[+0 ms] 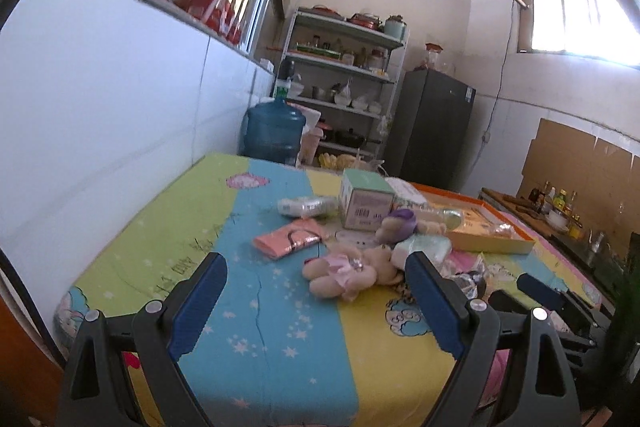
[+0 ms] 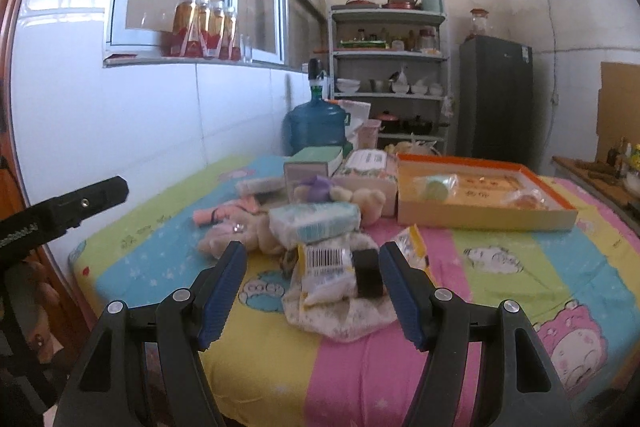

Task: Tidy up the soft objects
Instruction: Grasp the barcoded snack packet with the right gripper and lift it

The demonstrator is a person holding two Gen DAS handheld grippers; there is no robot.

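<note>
While toys lie loose, task barely begun | left gripper & right gripper both spread, empty | teddy, tissue pack, cloth unsorted near orange box

Your pink teddy bear sits half hidden behind the tissue pack. The purple toy partly blocks the box label, its print too small to read. Shelf jars are too small to identify.

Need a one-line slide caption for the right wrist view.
Open right tongs hover over a snack packet on a cloth, plush toys behind.
</note>
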